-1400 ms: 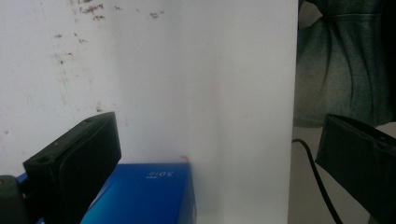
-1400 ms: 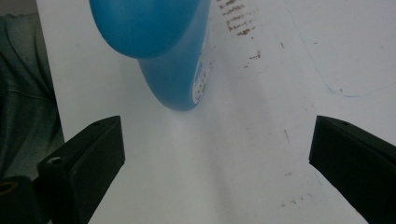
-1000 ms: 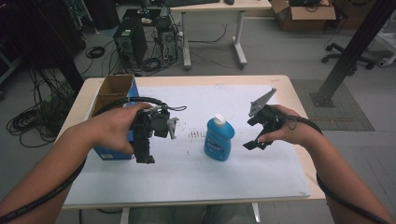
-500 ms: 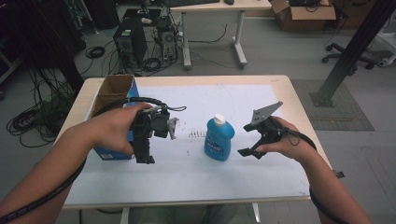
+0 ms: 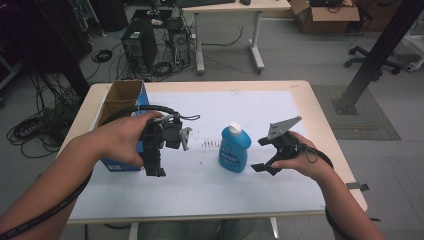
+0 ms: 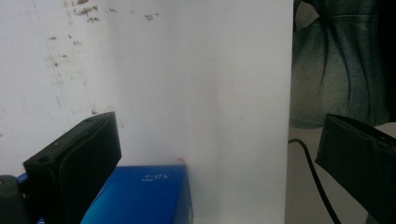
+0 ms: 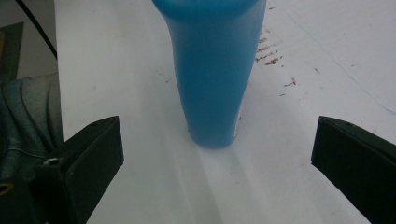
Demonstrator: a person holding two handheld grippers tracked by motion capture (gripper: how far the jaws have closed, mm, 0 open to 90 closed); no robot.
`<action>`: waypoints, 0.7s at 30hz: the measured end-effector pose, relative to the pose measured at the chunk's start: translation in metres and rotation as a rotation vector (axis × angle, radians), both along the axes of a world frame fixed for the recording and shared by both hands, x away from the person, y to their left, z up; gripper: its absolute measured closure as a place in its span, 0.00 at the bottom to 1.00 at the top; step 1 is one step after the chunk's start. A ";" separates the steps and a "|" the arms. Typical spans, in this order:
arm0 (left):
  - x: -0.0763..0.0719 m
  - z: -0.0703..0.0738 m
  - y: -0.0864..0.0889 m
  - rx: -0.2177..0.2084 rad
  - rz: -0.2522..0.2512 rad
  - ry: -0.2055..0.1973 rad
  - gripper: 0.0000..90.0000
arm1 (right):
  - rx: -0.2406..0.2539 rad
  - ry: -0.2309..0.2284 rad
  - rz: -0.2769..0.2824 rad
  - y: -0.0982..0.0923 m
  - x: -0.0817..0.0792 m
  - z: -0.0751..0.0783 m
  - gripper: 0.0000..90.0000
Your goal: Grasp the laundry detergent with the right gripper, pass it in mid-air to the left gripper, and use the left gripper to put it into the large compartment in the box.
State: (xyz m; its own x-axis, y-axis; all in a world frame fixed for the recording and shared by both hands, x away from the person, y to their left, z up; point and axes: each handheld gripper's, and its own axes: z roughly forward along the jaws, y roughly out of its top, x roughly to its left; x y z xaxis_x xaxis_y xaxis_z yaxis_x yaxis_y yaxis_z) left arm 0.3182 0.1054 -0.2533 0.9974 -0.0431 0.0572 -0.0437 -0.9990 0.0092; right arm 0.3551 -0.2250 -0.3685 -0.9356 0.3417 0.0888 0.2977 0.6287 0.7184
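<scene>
A cluttered lab; on the white desk (image 5: 280,107) the open right gripper (image 5: 267,157) has dropped beside the blue bottle (image 5: 235,149), lining up to grasp. The left gripper (image 5: 155,150), open, hasn't moved.

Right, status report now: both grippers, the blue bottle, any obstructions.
Left gripper open, over blue cardboard box. Right gripper open, lined up on blue plastic bottle with white cap, not touching. Bottle upright on white table sheet. Nothing between jaws and bottle.

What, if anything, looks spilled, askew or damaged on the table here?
Nothing spilled or tipped: the blue bottle stands upright, cap on. Only oddity: dark specks marking the white mat beside it.
</scene>
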 end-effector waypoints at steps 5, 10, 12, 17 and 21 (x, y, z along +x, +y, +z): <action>-0.001 0.000 -0.002 0.005 -0.004 0.002 0.00 | 0.037 -0.007 -0.018 0.002 -0.002 -0.012 0.02; -0.002 0.001 -0.002 0.005 -0.005 0.002 0.00 | 0.068 -0.012 -0.030 0.006 -0.003 -0.018 0.02; -0.002 0.001 -0.002 0.006 -0.004 0.002 0.00 | 0.094 -0.006 -0.040 0.008 -0.004 -0.022 0.02; -0.004 0.001 -0.002 0.001 -0.007 0.000 0.00 | 0.113 -0.021 -0.057 0.010 -0.004 -0.027 0.02; -0.004 0.001 -0.002 0.007 -0.006 0.000 0.00 | 0.124 -0.025 -0.066 0.011 -0.004 -0.031 0.02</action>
State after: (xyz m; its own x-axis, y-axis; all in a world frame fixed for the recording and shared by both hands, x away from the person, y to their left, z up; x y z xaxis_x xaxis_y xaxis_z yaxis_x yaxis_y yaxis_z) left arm 0.3137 0.1029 -0.2524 0.9972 -0.0491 0.0568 -0.0493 -0.9988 0.0020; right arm 0.3514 -0.2137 -0.3992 -0.9138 0.3907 0.1109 0.3166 0.5141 0.7972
